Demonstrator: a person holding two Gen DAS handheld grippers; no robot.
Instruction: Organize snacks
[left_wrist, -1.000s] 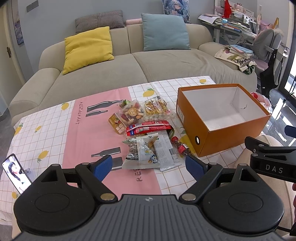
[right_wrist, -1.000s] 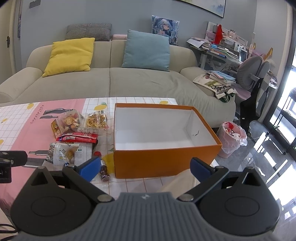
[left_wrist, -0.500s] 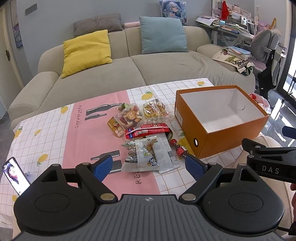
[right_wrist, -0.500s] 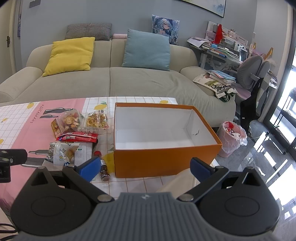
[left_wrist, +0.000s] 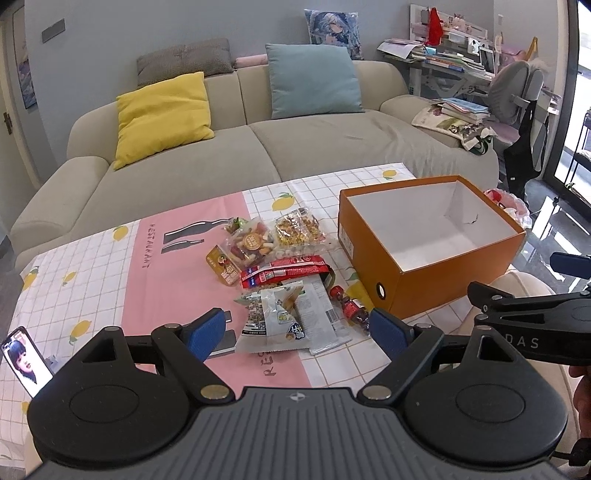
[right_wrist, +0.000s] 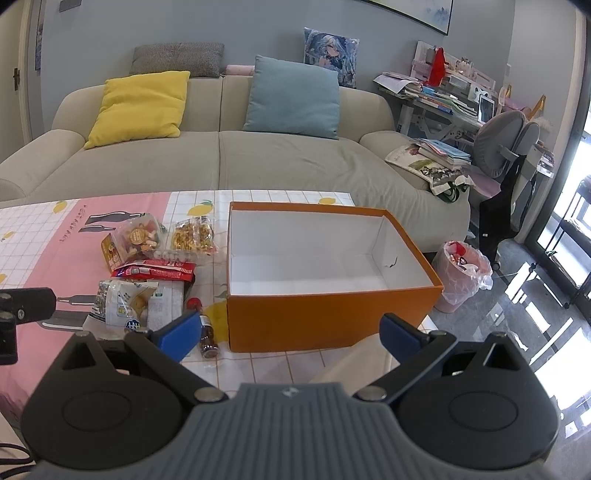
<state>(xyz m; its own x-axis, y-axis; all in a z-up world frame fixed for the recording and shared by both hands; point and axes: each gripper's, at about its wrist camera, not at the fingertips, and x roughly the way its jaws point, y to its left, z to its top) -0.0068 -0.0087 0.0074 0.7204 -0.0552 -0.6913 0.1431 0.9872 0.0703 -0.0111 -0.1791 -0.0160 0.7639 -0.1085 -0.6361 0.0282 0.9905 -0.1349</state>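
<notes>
A pile of snack packets (left_wrist: 280, 273) is lying on a lemon-print tablecloth (left_wrist: 92, 273) at about 10 o'clock from an open orange box (left_wrist: 428, 236), whose white interior is holding nothing. The printing on the wrappers is too small to read, and the lower packets are partly buried under a red packet (left_wrist: 284, 271) and a pale packet (left_wrist: 277, 317). A small red-capped bottle (left_wrist: 351, 308) is lying just beside the box's near corner; in the right wrist view its lower part (right_wrist: 207, 332) is sitting partly behind a blue pad. A phone (left_wrist: 26, 360) at 8 o'clock is being cut off by the left gripper's body.

The left gripper (left_wrist: 297, 332) is hovering over the near table edge, fingers spread wide and holding nothing, the pile showing between them. The right gripper (right_wrist: 288, 336) is likewise splayed and bare, facing the box; only part of it is showing at the left view's 3 o'clock edge.

Against half a second ago, the left view is sitting a touch nearer the pile, while the right view is barely changing. Snacks and box are lying where they were.
</notes>
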